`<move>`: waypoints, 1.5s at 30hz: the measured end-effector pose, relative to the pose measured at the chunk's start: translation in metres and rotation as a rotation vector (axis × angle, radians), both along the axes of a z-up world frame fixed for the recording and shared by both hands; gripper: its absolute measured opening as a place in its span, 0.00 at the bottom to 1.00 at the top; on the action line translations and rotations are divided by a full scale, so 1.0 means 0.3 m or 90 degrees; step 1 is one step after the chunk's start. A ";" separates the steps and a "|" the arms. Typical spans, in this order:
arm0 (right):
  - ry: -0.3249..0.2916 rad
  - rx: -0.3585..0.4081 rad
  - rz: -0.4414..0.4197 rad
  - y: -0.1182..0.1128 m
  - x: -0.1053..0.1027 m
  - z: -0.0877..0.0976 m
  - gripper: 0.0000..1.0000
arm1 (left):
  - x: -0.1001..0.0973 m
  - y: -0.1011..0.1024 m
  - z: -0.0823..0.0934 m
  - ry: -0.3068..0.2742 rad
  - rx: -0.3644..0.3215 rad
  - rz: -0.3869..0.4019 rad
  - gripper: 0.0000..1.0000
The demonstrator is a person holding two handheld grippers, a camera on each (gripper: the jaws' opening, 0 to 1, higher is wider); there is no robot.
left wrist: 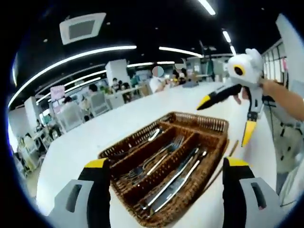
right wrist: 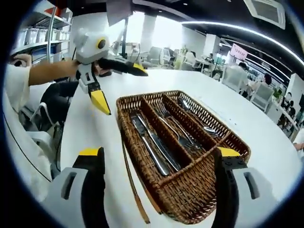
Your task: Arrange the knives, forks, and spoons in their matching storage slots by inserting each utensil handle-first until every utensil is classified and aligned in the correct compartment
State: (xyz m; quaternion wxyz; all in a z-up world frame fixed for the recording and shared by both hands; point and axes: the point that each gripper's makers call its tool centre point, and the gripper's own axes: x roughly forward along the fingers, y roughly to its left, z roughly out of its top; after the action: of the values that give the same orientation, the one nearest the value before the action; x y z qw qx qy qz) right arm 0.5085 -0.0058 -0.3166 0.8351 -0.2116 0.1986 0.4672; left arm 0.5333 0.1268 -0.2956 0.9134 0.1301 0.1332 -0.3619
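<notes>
A wicker tray [left wrist: 209, 124] [right wrist: 142, 164] with three long compartments rests on the white worktop [left wrist: 118, 126] [right wrist: 247, 116], near the edge closest to the person.

Contents, as sorted:
- Knives [left wrist: 173, 183] [right wrist: 152, 145] lie in the outer compartment on the person's side.
- Forks [left wrist: 159, 159] [right wrist: 173, 126] lie in the middle compartment.
- Spoons [left wrist: 153, 135] [right wrist: 194, 116] lie in the outer compartment on the far side from the person.

All utensils lie lengthwise along their compartments. A thin brown strip [left wrist: 228, 156] [right wrist: 133, 187] lies on the worktop just beside the knife-side wall of the tray, parallel to it.

Left gripper [left wrist: 168, 164]: in the left gripper view its two black jaws with yellow tips stand wide apart, framing the tray and holding nothing. In the right gripper view the same gripper [right wrist: 118, 85] is held in a hand [right wrist: 71, 69] above the worktop near the far corner of the tray, jaws spread, clear of the tray.

Right gripper [right wrist: 159, 152]: in the right gripper view its jaws are likewise wide apart and empty, one on each side of the near end of the tray. In the left gripper view it [left wrist: 228, 116] is held in a hand [left wrist: 266, 88] above the worktop, beyond the tray, jaws spread.

Writing: a pink sign [right wrist: 239, 51] in the background carries text too small to read. No brand or label can be read on the tray or utensils.
</notes>
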 end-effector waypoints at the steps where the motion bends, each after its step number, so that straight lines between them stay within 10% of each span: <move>1: -0.003 0.005 -0.005 -0.007 -0.003 0.002 1.00 | -0.006 0.003 -0.005 -0.005 0.001 0.005 1.00; 22: -0.069 0.046 -0.078 -0.155 -0.085 0.008 1.00 | -0.098 0.046 -0.081 -0.042 -0.036 0.081 1.00; 45: -0.056 0.096 -0.123 -0.267 -0.164 -0.057 1.00 | -0.207 0.050 -0.114 -0.052 -0.030 0.091 1.00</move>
State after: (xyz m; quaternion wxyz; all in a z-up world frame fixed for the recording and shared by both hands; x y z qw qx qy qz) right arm 0.4593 -0.0858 -0.3336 0.8979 -0.1485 0.1455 0.3881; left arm 0.4713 0.1419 -0.3297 0.9445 0.1133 0.0963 -0.2929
